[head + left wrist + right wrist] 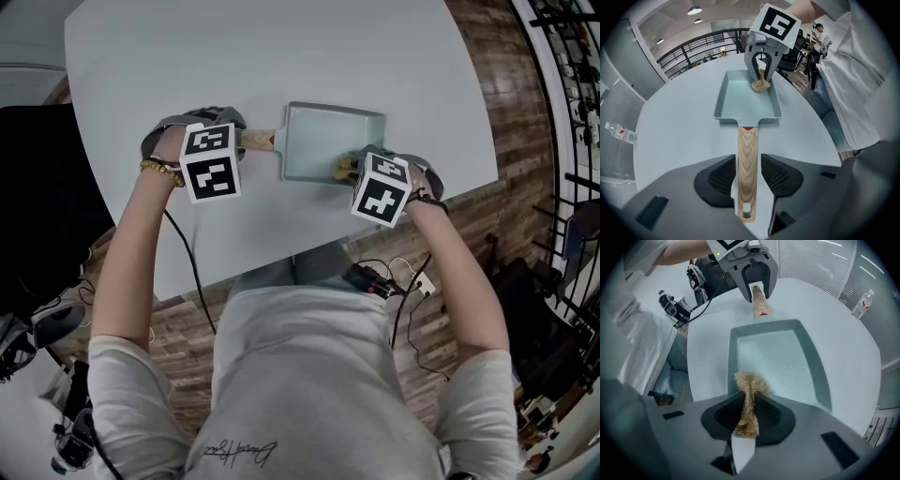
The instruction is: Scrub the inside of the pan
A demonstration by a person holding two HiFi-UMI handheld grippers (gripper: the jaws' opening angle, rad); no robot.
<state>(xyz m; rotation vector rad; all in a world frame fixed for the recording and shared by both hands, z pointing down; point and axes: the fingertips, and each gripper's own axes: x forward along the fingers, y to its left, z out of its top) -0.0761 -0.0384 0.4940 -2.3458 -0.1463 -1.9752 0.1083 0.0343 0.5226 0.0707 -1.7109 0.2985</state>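
Observation:
A pale blue rectangular pan (pixel 319 145) lies on the white table, its wooden handle (pixel 259 141) pointing left. My left gripper (pixel 748 161) is open around the handle (pixel 747 145); narrow gaps show between both pads and the wood. The right gripper (pixel 749 404) is shut on a tan fibrous scrubber (pixel 749 383), whose tuft rests on the pan floor (pixel 780 357) near the right wall. From the left gripper view, the scrubber (pixel 760 85) sits at the pan's far end under the right gripper (pixel 761 70).
The round white table (pixel 187 75) ends just in front of the person's body. A plastic water bottle (pixel 621 132) lies near the far table edge. Cables and a power strip (pixel 375 279) lie on the wood floor below.

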